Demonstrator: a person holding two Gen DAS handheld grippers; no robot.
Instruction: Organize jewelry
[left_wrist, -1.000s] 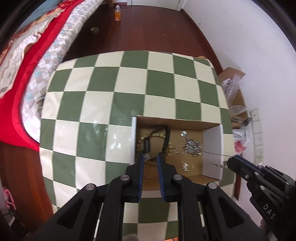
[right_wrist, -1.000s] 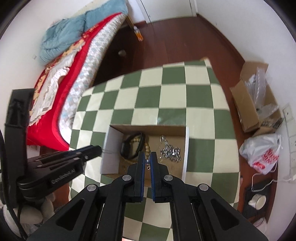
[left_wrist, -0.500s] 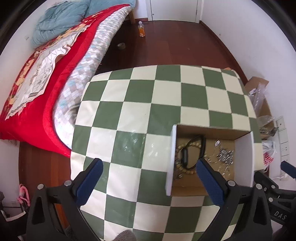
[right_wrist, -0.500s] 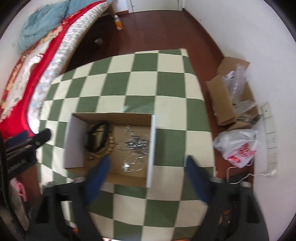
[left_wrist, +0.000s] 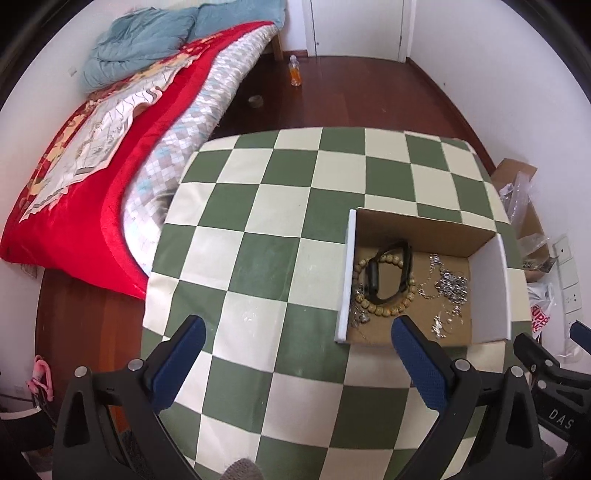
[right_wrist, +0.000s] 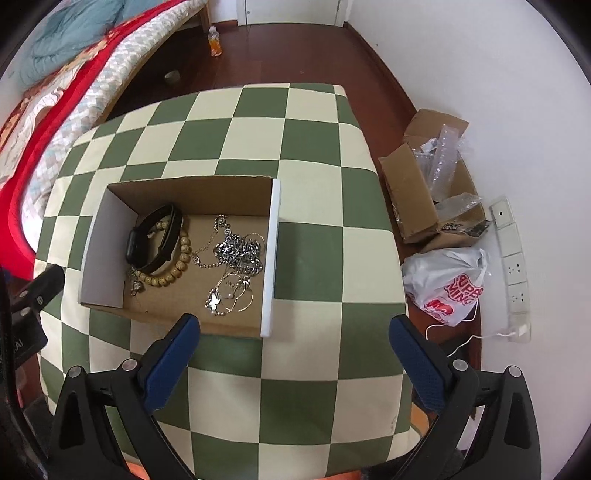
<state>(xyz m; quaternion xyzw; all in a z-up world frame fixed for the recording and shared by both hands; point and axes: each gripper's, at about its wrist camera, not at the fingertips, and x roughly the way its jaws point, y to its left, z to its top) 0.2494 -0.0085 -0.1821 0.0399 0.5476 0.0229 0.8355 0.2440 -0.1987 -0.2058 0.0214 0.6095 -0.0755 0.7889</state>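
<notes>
An open cardboard box stands on the green and cream checkered table. Inside lie a black wristband, a wooden bead bracelet, and a tangle of silver chains with thin necklaces. My left gripper is open and empty, above the table to the near left of the box. My right gripper is open and empty, above the box's near right corner.
A bed with a red cover runs along the table's left. On the wooden floor at right are an open carton with plastic wrap, a white plastic bag and a power strip. An orange bottle stands far back.
Both grippers were shut on a chain over the box one second ago. Both have opened, let it go and pulled back; the chain now lies in the box.
</notes>
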